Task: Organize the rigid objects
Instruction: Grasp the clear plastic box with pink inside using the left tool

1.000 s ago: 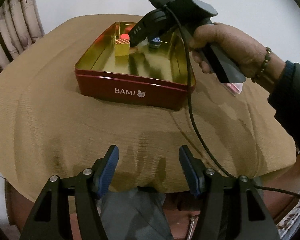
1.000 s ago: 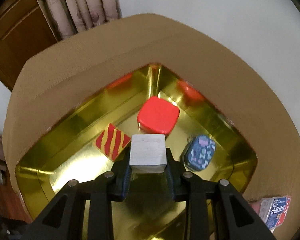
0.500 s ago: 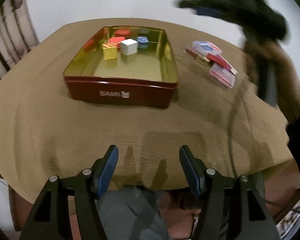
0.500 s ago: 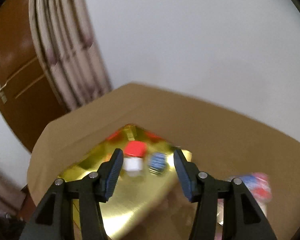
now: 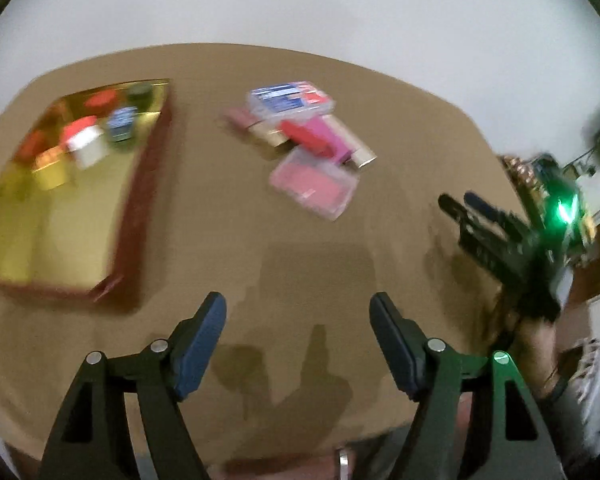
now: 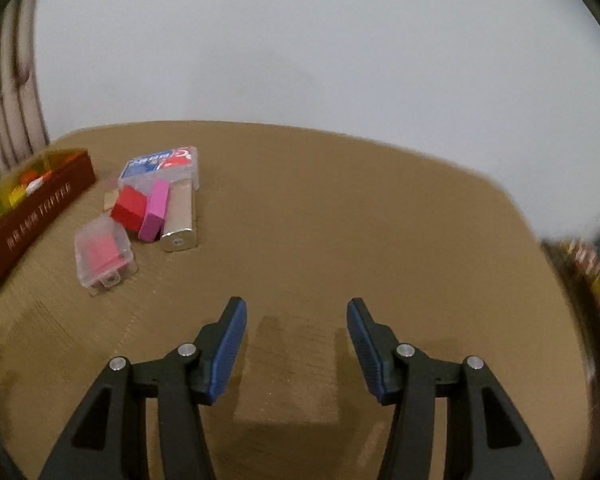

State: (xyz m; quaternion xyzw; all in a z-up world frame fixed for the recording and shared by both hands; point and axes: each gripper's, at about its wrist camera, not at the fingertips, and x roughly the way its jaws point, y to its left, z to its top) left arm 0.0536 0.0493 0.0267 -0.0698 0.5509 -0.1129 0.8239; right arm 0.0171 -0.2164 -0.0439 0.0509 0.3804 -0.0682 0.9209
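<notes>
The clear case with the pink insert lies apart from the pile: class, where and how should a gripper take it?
Grip the clear case across its two long sides, coming from above. It lies flat on the cloth, so only its thin edges offer parallel faces, and nothing rests on it. The open right gripper looks nearest.

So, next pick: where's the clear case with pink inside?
The clear pink-filled case lies on the tablecloth, nearest the camera in the pile, right of the red tin.

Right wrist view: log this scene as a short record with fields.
surface: table under a tan cloth
container: red tin, gold inside, at far left
loose pile: clear case, red block, pink block, silver box, blue-and-red case
right gripper: jaws open, nothing between them
</notes>
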